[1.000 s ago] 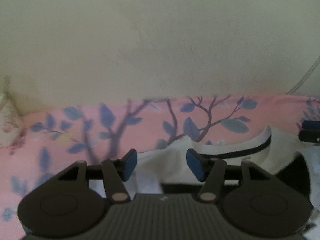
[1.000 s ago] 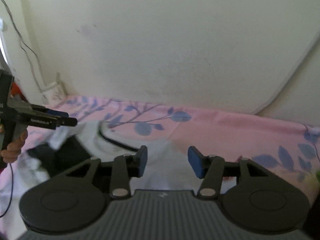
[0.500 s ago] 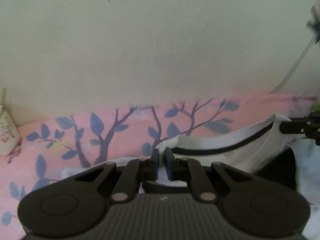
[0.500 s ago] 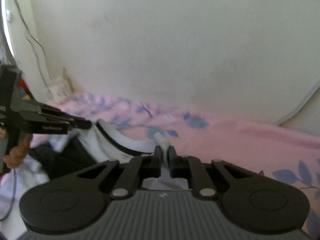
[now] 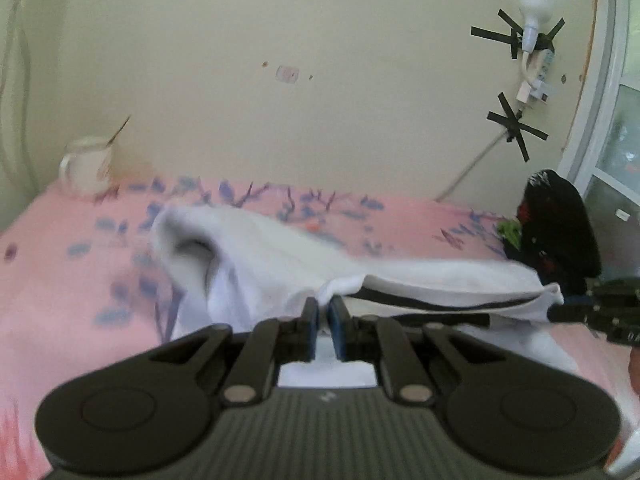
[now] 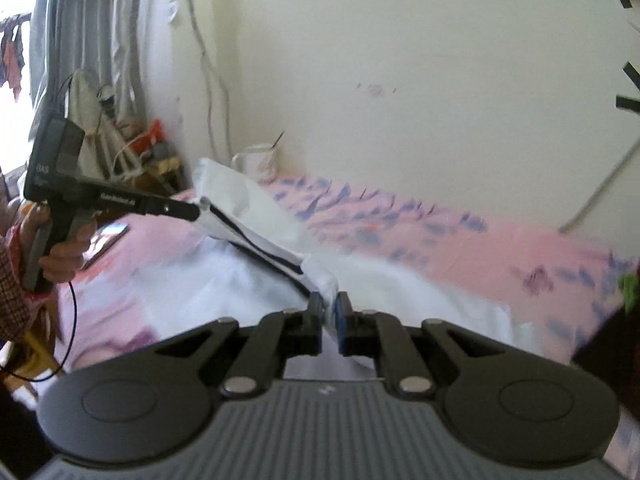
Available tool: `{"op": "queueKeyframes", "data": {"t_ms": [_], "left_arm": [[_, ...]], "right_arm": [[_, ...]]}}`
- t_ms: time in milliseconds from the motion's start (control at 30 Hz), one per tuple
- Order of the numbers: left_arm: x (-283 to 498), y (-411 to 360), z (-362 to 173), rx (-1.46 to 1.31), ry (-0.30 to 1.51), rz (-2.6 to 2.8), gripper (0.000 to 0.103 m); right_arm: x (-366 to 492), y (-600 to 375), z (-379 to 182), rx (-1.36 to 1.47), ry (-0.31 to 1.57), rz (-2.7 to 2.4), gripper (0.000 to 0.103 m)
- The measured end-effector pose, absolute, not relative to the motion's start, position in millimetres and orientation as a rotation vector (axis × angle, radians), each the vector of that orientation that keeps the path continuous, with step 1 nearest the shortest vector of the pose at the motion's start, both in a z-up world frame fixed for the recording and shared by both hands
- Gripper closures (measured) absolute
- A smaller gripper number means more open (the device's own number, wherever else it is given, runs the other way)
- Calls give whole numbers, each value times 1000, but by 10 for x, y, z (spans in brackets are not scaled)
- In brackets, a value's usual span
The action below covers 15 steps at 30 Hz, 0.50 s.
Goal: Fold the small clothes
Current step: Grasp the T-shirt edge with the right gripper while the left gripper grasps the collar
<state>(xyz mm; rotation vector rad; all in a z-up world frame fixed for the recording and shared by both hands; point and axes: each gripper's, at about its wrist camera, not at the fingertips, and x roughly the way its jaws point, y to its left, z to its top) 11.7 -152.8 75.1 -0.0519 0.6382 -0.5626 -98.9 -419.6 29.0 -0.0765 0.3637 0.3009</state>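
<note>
Bed: pink bedsheet with a blue branch-and-leaf print [image 5: 60, 280], set against a cream wall.
Garment: small white cloth top with a black stripe along its edge [image 5: 400, 276]; lies spread over the sheet, its striped edge lifted and pulled taut between the two grippers.
Dark bundle: black cloth heap with red flecks [image 5: 556, 232], on the bed at the right of the left wrist view, just past the garment's end.
Left gripper: [image 5: 324, 320] blue pads closed narrow, pinching a white fold at one end of the striped edge; in the right wrist view [image 6: 196, 213] held in a hand [image 6: 60, 248] with a checked sleeve.
Right gripper: [image 6: 329, 314] jaws nearly together, clamped on the other end of the striped edge.
Mug: white ceramic cup with a stick in it [image 5: 88, 168], at the bed's far corner by the wall, well apart from the garment.
</note>
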Motion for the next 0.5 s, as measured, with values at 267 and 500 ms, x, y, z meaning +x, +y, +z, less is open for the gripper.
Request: {"op": "queueKeyframes", "data": {"t_ms": [267,500], "left_arm": [[-224,-1341,265,-120,744,-542,90],[-306,-964,549,-188,635,-618,74]], "right_arm": [[-1259,-4103,-359,-16,461,228,99],[-1528,-4330,-94,20,387,216,67]]}}
